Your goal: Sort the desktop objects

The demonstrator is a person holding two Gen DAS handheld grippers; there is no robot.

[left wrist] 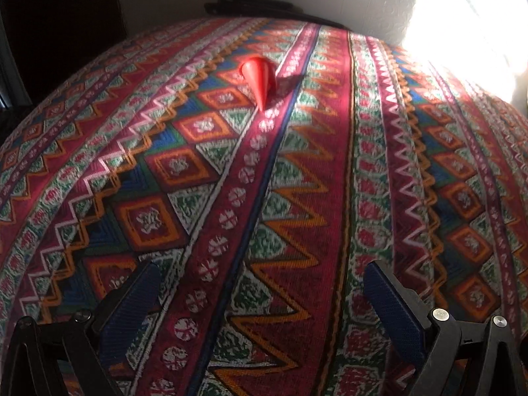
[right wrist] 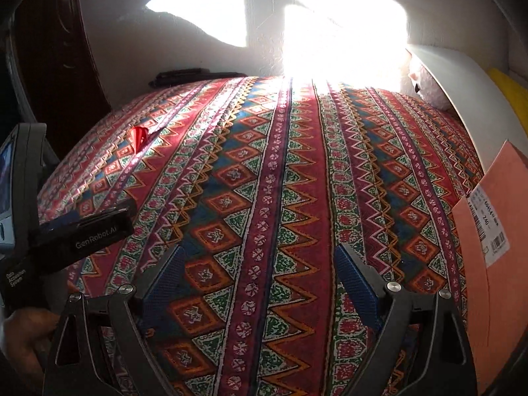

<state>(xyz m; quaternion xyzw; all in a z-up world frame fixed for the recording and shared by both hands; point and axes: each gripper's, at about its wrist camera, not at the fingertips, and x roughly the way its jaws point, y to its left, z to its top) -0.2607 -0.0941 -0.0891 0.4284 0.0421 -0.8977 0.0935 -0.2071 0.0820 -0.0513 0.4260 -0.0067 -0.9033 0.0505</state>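
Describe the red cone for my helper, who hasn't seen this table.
On the striped patterned tablecloth, look toward the far edge near the wall. The red cone lies on its side there, tip pointing toward the camera: the only glossy plain-coloured thing on the cloth.

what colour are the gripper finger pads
Dark blue, textured pads on black arms; clearest in the left wrist view.

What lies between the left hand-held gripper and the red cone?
Only bare patterned tablecloth separates the open left hand-held gripper from the red cone, as the left wrist view shows.
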